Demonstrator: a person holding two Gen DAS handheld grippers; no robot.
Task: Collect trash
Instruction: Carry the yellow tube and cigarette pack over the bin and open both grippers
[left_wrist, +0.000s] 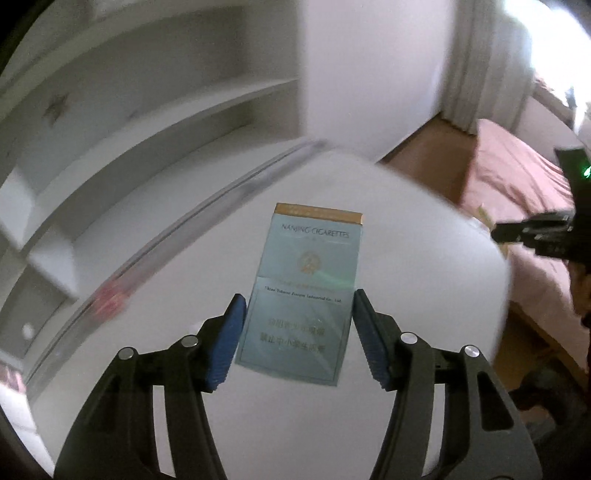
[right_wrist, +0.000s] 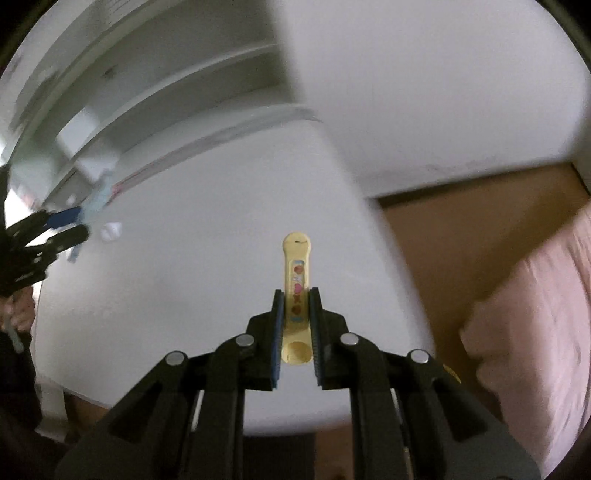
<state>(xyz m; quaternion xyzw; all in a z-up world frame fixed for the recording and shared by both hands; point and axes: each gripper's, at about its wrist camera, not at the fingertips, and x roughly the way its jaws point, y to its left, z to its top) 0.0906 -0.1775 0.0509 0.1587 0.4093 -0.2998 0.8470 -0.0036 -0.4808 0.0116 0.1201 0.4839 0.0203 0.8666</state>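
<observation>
My left gripper (left_wrist: 298, 301) is shut on a pale blue cigarette pack (left_wrist: 308, 288) marked "Nanjing Cigarettes" and holds it above the white table (left_wrist: 184, 295). Its blue pads press the pack's two long edges. My right gripper (right_wrist: 296, 295) is shut on a thin yellow plastic stick (right_wrist: 298, 284) with small coloured pictures, which points forward above the white table (right_wrist: 184, 295). In the right wrist view the left gripper (right_wrist: 70, 223) shows at the far left with the blue pack (right_wrist: 96, 201). In the left wrist view the right gripper (left_wrist: 535, 232) shows at the right edge.
A small white crumpled scrap (right_wrist: 112, 231) lies on the table near the left gripper. White shelves (left_wrist: 147, 122) stand behind the table. A bed with pink bedding (left_wrist: 517, 173) and a brown wooden floor (right_wrist: 461, 240) lie to the right of the table edge.
</observation>
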